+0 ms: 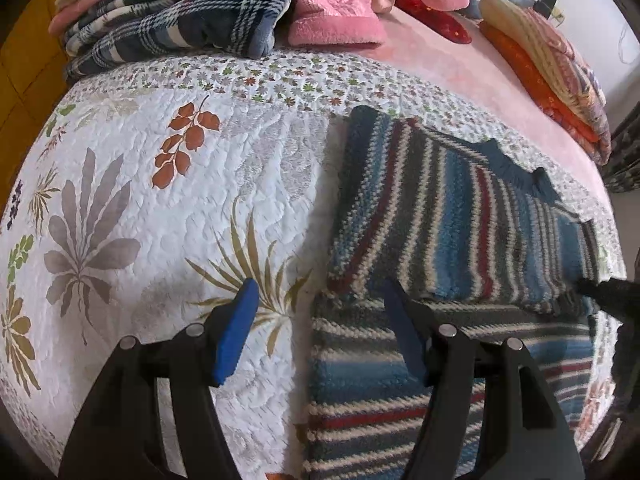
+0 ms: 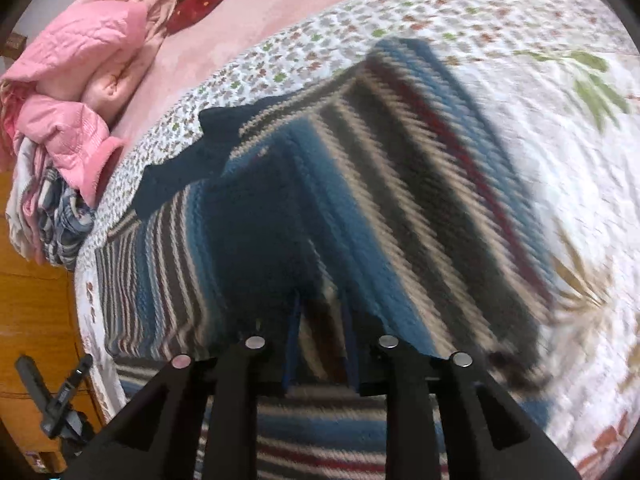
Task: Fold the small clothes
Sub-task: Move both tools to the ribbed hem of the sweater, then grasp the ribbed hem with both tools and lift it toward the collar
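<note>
A striped knitted sweater (image 1: 452, 216) is being shown lying on a white quilt printed with leaves (image 1: 160, 208), which is spread over a bed. The left tongs (image 1: 320, 332) are being held spread wide, nothing between their blue pads (image 1: 236, 332); one pad is hanging over the bare quilt, the other over the sweater's near left edge. The sweater is lying ahead and to the right of them, one part folded across another. The right tongs (image 2: 320, 344) are being kept nearly pressed together, with a strip of the striped knit pinched between the pads, though motion blur is softening the view. Beyond the left tongs, a plaid blanket (image 1: 176, 16) and a pink padded garment (image 1: 336, 0) are being seen piled up.
</note>
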`<state>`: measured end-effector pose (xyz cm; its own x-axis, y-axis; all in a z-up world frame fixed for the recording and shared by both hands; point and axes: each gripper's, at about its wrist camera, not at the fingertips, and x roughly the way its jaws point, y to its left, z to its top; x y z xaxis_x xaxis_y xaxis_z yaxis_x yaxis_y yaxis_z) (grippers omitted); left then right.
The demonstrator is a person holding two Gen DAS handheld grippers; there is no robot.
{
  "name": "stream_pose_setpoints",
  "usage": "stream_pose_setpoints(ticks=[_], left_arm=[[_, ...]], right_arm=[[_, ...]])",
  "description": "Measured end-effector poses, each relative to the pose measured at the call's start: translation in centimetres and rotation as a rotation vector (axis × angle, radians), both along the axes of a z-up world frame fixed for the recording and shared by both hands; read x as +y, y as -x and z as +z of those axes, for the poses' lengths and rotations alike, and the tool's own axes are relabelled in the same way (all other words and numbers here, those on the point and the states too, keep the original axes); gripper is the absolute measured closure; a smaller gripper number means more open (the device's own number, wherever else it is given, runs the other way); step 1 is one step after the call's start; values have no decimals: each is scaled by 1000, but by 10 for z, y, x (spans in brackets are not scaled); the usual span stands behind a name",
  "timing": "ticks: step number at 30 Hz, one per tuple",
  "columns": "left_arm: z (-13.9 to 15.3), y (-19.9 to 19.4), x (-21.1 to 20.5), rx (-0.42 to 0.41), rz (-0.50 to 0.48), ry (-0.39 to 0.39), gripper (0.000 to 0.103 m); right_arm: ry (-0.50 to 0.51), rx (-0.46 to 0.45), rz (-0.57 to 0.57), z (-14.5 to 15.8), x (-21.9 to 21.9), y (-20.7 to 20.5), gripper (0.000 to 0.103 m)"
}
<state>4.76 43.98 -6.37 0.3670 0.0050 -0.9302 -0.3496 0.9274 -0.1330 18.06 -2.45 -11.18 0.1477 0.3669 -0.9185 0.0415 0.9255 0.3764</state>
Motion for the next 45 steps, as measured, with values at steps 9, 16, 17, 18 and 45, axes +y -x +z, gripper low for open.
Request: stream_pose_setpoints(ticks=[9, 16, 17, 18, 45], left_arm=[[15, 57, -38, 106, -67, 51, 33], [-6, 148, -66, 252, -62, 62, 33], [-8, 158, -68, 260, -60, 59, 32], [-12, 171, -70, 275, -53, 56, 32], [-61, 257, -131, 360, -43, 243, 79]], right_arm=[[14, -14, 73, 47, -47, 82, 69], [65, -38, 129, 59, -76, 170, 50], [71, -30, 128, 57, -81, 181, 50], [66, -21, 125, 53, -85, 194, 50], [70, 178, 99, -6, -87, 299, 82]])
